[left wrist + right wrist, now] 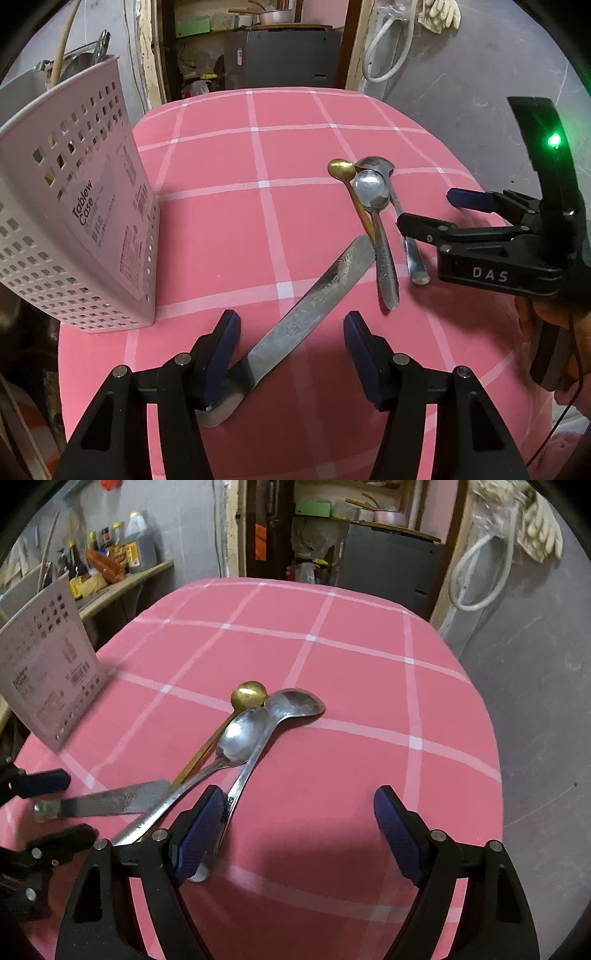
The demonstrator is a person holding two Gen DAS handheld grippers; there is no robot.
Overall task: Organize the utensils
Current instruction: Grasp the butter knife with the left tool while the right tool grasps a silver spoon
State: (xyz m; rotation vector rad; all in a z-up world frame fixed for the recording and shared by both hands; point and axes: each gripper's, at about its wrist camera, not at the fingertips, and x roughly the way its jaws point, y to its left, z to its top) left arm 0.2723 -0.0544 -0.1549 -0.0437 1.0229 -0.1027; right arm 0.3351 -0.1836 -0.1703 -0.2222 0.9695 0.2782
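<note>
A steel knife [314,306] lies diagonally on the pink checked tablecloth [229,221]; its near end passes between the fingers of my open left gripper [291,354]. A gold spoon [341,170] and two silver spoons [371,190] lie crossed beyond it. A white perforated cutlery case [74,229] stands at the left. My right gripper [299,834] is open, its left finger [199,830] beside the handle of a silver spoon [291,703]. The gold spoon [249,694], the other silver spoon [242,738] and the knife [107,801] also show in the right wrist view.
The case also shows at the left of the right wrist view [48,672]. A shelf with bottles [110,557] stands behind it. A dark cabinet [284,55] stands past the table's far edge. A grey wall [535,683] is to the right.
</note>
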